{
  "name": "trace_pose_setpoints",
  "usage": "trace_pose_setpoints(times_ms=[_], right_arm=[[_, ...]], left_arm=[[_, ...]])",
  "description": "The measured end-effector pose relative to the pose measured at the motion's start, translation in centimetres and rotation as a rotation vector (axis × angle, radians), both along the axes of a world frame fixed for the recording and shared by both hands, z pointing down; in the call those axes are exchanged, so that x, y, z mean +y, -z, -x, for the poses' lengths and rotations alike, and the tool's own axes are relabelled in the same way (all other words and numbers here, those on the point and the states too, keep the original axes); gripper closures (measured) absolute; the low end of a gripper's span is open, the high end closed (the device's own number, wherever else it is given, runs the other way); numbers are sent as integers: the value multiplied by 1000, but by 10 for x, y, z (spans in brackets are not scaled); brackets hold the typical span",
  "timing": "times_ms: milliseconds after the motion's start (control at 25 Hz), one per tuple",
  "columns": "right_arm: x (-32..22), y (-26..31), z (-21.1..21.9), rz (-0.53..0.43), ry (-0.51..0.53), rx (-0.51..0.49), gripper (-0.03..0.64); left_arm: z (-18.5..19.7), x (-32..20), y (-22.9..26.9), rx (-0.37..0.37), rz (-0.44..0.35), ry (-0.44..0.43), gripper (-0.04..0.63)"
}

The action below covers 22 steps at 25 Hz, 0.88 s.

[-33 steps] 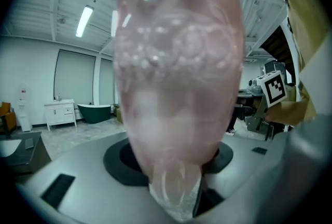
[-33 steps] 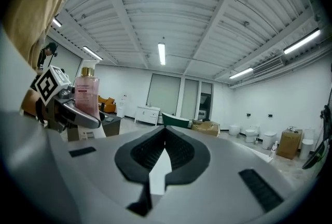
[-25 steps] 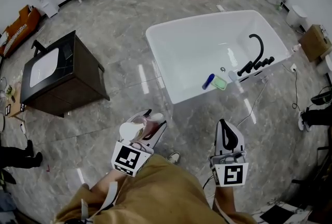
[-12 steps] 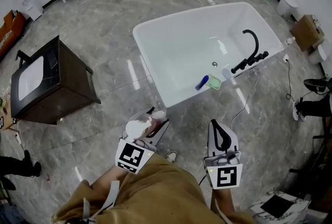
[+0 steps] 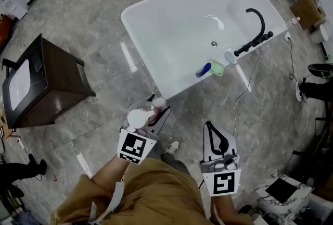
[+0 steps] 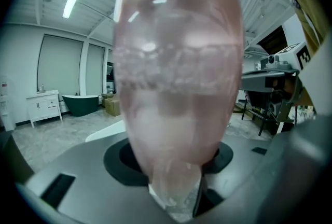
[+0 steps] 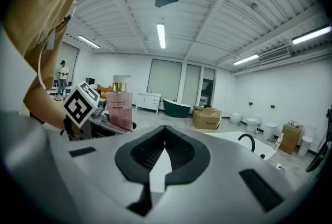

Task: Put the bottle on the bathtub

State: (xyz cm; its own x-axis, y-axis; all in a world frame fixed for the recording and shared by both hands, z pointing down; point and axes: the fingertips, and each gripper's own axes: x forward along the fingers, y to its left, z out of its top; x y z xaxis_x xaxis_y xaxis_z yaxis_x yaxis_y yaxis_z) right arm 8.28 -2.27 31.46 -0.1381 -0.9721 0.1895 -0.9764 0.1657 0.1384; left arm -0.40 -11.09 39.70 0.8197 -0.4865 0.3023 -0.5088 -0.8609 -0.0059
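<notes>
A pink bottle (image 5: 141, 116) with a pale cap is held in my left gripper (image 5: 154, 110), low in the head view and short of the tub. Its translucent pink body (image 6: 176, 88) fills the left gripper view, clamped between the jaws. In the right gripper view the same bottle (image 7: 120, 109) stands upright with a gold cap. The white bathtub (image 5: 156, 15) lies ahead, with a black faucet (image 5: 255, 31) on its right rim. My right gripper (image 5: 209, 127) is shut and holds nothing, its tips meeting (image 7: 165, 129).
On the tub's near rim lie a blue object (image 5: 204, 69), a green soap dish (image 5: 217, 68) and a pale bluish item (image 5: 229, 56). A dark wooden vanity (image 5: 47, 83) stands at the left. A cable (image 5: 244, 88) trails over the marble floor. A cardboard box (image 5: 307, 8) sits far right.
Both grippers have moved forward and lower toward the bathtub, which now lies closer. The bottle stays in the left gripper. The right jaws stay shut.
</notes>
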Motion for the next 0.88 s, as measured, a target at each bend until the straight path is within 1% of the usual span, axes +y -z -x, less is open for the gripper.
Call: trace_pose_setpoints(times_ms=[200, 400, 720, 880], right_arm=[[-13, -33, -2, 38, -25, -11, 620], [-29, -61, -4, 64, -44, -13, 620], [-46, -105, -8, 111, -52, -25, 620], [-51, -126, -19, 135, -75, -16, 620]], left_arm=[[-14, -22, -47, -20, 23, -20, 365], [-27, -45, -92, -32, 36, -18, 365], [-50, -75, -140, -64, 23, -42, 365], [-56, -85, -163, -80, 21, -50, 365]])
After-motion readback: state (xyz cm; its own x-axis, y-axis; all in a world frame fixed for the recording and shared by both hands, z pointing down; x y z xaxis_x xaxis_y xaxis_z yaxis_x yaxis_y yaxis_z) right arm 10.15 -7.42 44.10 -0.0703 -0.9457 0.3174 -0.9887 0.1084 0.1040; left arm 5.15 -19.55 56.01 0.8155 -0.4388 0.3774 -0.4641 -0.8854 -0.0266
